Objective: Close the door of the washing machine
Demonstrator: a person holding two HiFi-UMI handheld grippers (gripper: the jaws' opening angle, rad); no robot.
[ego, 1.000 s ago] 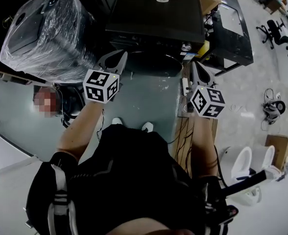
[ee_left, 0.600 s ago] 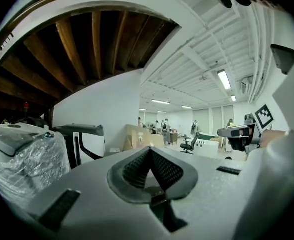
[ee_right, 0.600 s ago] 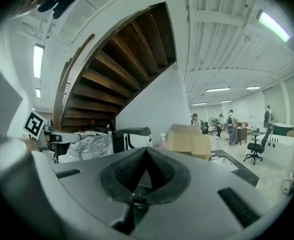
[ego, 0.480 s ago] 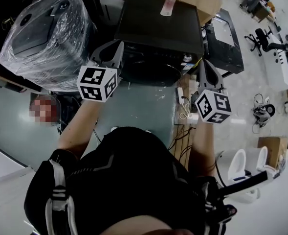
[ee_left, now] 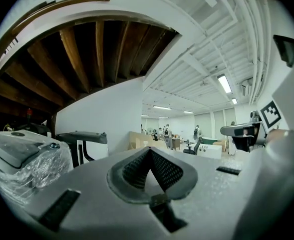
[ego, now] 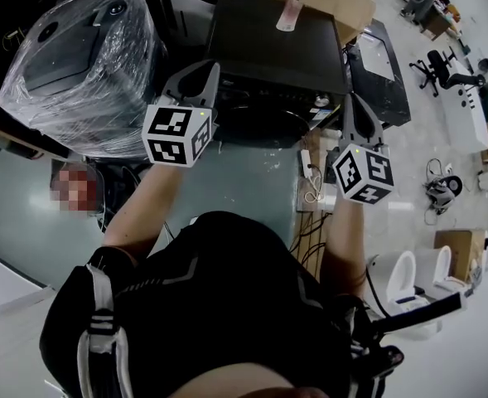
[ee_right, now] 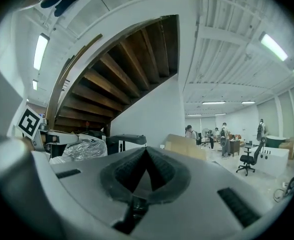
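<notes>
Left tool [ego: 200, 71]: jaws pressed together, nothing between them. Right tool [ego: 353, 102]: same, closed and empty. I hold both level in the air, one on each side of me, in front of the black box-shaped washing machine [ego: 277, 40], which stands on the grey floor [ego: 252, 181] straight ahead. Its front is dark, so I can't tell the door's position. A pale pink bottle [ego: 289, 11] stands upright on its top. A plastic-wrapped grey machine [ego: 78, 65] is to its left.
</notes>
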